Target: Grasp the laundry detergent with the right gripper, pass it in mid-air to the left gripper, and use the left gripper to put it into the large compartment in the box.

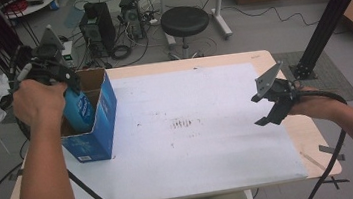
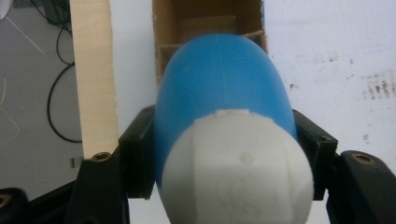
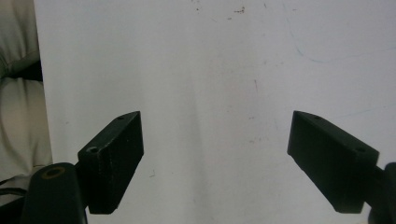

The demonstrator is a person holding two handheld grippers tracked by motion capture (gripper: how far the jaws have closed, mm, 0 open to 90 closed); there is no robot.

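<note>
The blue bottle [image 1: 79,110] sinks into the blue box [image 1: 99,133] at the high view's left — its lower part is hidden behind the cardboard wall. Its white cap [image 2: 236,172] runs off the left gripper view's bottom edge, blurred.

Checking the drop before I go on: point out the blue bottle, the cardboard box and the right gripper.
blue bottle [image 2: 219,79]: left gripper view, on its blue body above the white cap.
cardboard box [image 1: 106,105]: high view, on its blue outer side wall.
right gripper [image 3: 215,158]: right gripper view, midway between its open jaws.
</note>
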